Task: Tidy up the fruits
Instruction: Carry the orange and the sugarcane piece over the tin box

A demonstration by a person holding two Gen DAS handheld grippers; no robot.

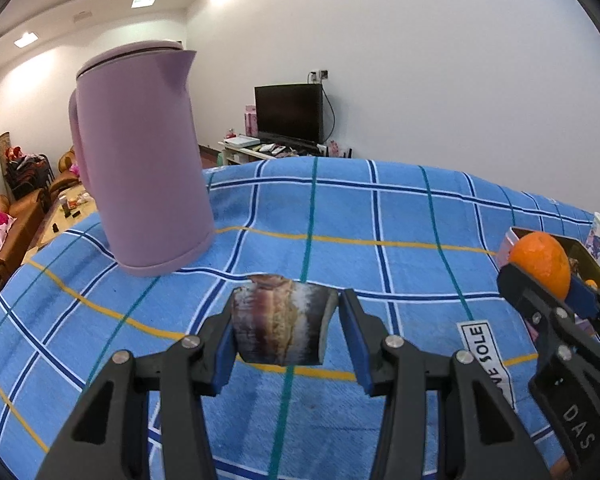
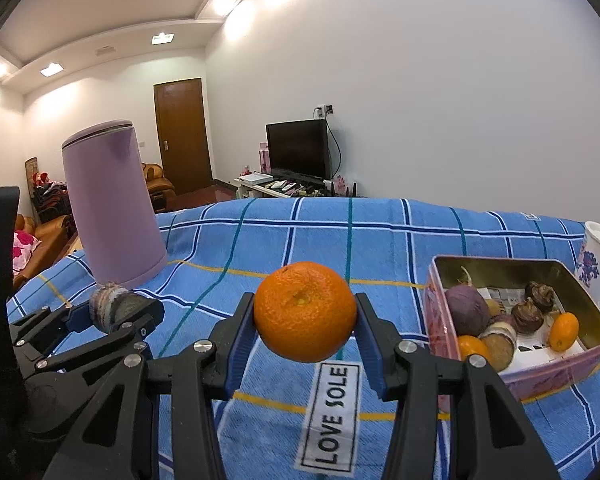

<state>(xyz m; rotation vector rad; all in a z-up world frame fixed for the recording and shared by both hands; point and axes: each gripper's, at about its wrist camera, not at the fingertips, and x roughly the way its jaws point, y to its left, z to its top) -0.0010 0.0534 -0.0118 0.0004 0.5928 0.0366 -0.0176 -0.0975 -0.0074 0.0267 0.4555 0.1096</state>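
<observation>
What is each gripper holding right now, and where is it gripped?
The right gripper pinches the orange by its sides. The left gripper clamps a cut root chunk across its sides.

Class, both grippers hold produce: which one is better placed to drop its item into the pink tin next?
Probably right: the right gripper holds the orange beside the pink tin; the left gripper is farther away.

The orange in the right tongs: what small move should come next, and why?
Probably carry the orange rightward over the tin and release it there. The right tongs grip it above the cloth, and the tin already holds other fruits.
</observation>
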